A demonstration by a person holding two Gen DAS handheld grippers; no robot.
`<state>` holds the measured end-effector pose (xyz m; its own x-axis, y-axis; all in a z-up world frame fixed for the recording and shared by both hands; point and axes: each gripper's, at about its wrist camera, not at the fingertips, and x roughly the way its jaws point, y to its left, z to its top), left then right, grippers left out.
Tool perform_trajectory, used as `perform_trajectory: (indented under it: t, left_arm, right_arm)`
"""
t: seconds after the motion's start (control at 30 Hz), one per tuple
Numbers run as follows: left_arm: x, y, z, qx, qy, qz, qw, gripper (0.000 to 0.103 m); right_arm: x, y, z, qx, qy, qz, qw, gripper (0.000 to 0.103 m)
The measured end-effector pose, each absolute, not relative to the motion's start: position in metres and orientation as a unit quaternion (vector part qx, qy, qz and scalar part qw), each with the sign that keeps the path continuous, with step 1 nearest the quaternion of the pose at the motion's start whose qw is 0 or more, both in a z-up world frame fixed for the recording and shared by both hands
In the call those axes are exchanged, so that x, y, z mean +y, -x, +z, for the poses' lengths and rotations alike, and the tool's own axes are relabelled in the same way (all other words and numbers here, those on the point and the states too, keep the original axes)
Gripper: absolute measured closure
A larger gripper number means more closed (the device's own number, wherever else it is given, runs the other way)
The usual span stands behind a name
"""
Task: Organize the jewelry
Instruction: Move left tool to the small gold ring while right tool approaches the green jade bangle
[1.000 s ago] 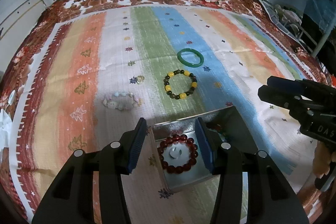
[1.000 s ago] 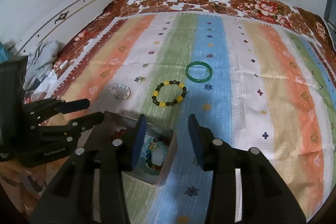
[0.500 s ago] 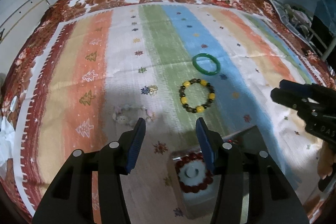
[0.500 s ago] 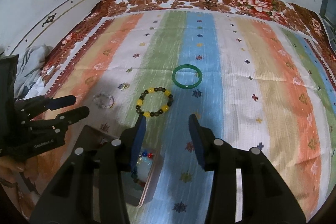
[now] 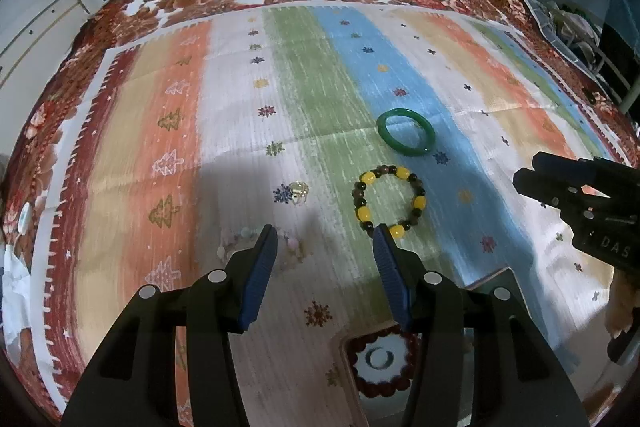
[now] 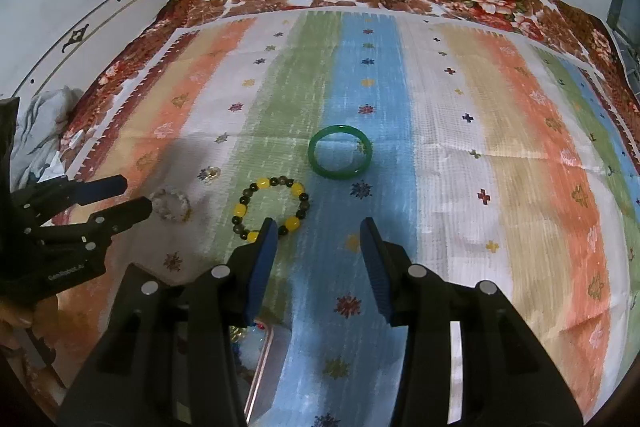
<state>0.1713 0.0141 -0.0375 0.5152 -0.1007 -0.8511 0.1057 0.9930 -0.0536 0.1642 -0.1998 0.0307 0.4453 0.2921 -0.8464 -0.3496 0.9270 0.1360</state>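
Left wrist view: left tool hanging half-open and empty over striped cloth; pale bead bracelet blurred just behind its fingertips, black-and-yellow bead bracelet beside, green bangle farther off; red bead bracelet in open box below; "DAS" legible on the other tool. Right wrist view: right tool likewise parted, gripping nothing, near the yellow beads; lettering on left tool, perhaps "GenRobot".
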Motion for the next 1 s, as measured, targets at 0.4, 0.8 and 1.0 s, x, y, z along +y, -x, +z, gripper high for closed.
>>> perform_trajectory:
  t: [0.4, 0.8, 1.0]
  left_arm:
    - [0.021, -0.192, -0.042, 0.494, -0.008, -0.054, 0.868, 0.053]
    - [0.023, -0.218, -0.059, 0.512, -0.023, -0.048, 0.858, 0.053]
    - [0.023, -0.231, -0.068, 0.521, -0.028, -0.045, 0.852, 0.053]
  right_arm:
    - [-0.198, -0.192, 0.012, 0.506, 0.034, 0.175, 0.844, 0.058]
    - [-0.195, -0.215, -0.007, 0.524, 0.040, 0.166, 0.834, 0.058]
    - [-0.198, -0.227, -0.017, 0.534, 0.037, 0.161, 0.829, 0.058]
